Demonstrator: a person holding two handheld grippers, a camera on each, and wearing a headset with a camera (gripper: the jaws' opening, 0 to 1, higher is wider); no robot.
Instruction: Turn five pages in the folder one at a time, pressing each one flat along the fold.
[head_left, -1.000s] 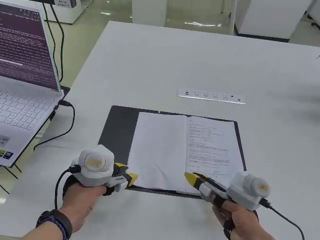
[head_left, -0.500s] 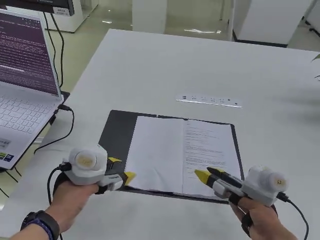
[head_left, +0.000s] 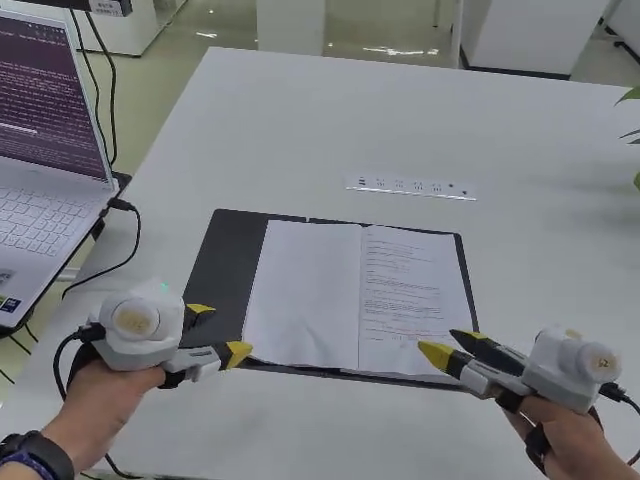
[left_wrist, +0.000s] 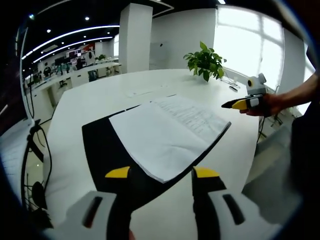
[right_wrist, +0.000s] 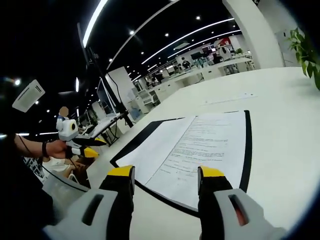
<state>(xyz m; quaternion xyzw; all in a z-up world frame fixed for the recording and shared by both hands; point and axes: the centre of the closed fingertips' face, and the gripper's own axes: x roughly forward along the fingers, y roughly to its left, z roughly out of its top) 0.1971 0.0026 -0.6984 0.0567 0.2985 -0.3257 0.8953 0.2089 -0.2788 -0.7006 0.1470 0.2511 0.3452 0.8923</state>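
A black folder (head_left: 225, 270) lies open on the white table, with a blank white page (head_left: 305, 290) on its left and a printed page (head_left: 410, 295) on its right. My left gripper (head_left: 218, 332) hovers open at the folder's near left corner, apart from it. In the left gripper view the folder (left_wrist: 100, 150) lies just beyond the yellow-tipped jaws of the left gripper (left_wrist: 162, 172). My right gripper (head_left: 450, 347) is open off the near right corner, jaws pointing at the printed page (right_wrist: 210, 145). The right gripper (right_wrist: 166, 171) holds nothing.
An open laptop (head_left: 40, 160) sits at the table's left edge with cables (head_left: 110, 260) trailing toward the folder. A white power strip (head_left: 410, 187) lies behind the folder. A potted plant (left_wrist: 205, 60) stands at the table's far side.
Both grippers have drawn apart and back from the folder's near edge, the right one moving rightward off the printed page. The pages lie flat as before.
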